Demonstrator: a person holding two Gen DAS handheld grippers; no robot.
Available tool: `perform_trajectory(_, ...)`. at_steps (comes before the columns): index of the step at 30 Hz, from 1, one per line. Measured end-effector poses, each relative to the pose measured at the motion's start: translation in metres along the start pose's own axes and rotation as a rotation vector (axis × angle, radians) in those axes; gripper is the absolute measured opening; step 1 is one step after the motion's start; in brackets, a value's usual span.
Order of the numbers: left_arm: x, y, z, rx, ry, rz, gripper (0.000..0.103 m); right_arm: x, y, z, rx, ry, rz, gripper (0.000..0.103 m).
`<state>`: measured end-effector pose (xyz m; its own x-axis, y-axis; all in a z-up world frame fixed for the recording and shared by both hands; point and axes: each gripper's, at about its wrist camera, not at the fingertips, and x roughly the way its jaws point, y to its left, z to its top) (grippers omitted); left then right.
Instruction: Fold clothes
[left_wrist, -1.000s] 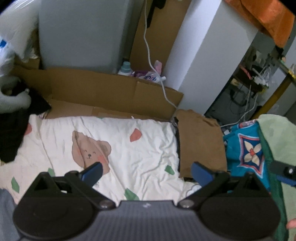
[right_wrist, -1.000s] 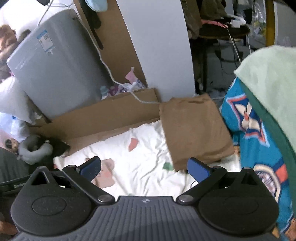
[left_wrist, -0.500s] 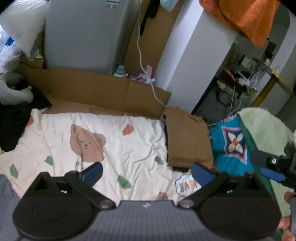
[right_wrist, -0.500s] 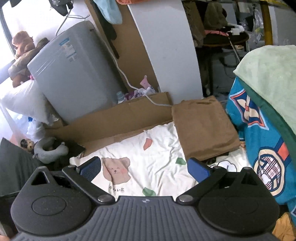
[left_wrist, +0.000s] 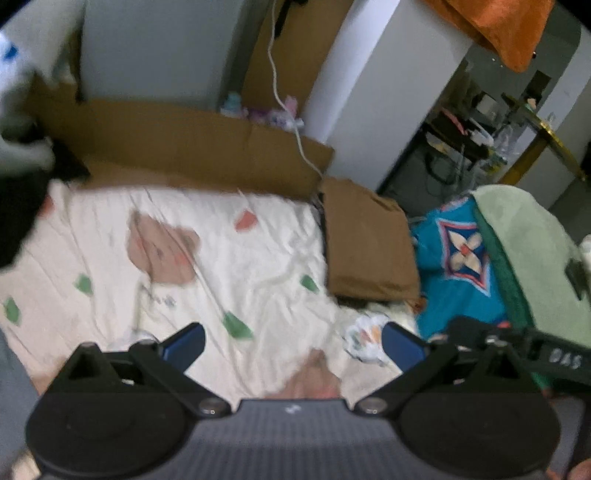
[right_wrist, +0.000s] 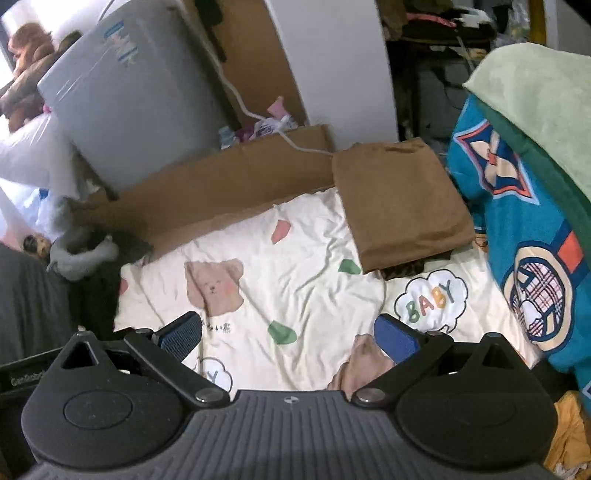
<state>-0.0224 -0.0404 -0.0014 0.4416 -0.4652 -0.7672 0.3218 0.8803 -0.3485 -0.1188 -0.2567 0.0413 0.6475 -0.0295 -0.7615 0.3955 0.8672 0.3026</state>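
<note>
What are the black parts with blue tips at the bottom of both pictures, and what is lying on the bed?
Those are hand-held grippers; a person carries one in each hand, with a camera on each looking forward along its two fingers. One picture comes from the left gripper, the other from the right gripper. Both are open and hold nothing. Below them lies a white quilt with bear prints. A folded brown garment rests on its far corner. A teal patterned garment is piled to the right, under a pale green towel.
</note>
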Motion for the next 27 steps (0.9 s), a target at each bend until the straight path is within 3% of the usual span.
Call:
perform_trajectory(1,0.002,0.001,-0.004,-0.017,0.014,-0.017,0.103,0.001,0.002,-0.002,-0.005,0.009,-0.004,0.103)
perform_trajectory(4,0.007,-0.004,-0.015,0.019,0.026,0.068,0.103,0.005,0.005,-0.008,-0.02,0.028,-0.049,0.102)
perform_trajectory(8,0.009,-0.001,-0.022,-0.02,0.051,0.105,0.102,0.007,0.011,-0.016,-0.068,0.044,-0.085,0.102)
perform_trajectory(12,0.005,0.002,-0.023,-0.041,0.051,0.121,0.099,0.004,0.021,-0.023,-0.148,0.004,-0.154,0.102)
perform_trajectory(14,0.005,-0.002,-0.021,-0.002,0.04,0.163,0.099,0.005,0.026,-0.024,-0.182,-0.007,-0.197,0.102)
perform_trajectory(27,0.014,-0.001,-0.013,-0.016,0.073,0.209,0.099,0.016,0.025,-0.022,-0.125,0.047,-0.193,0.102)
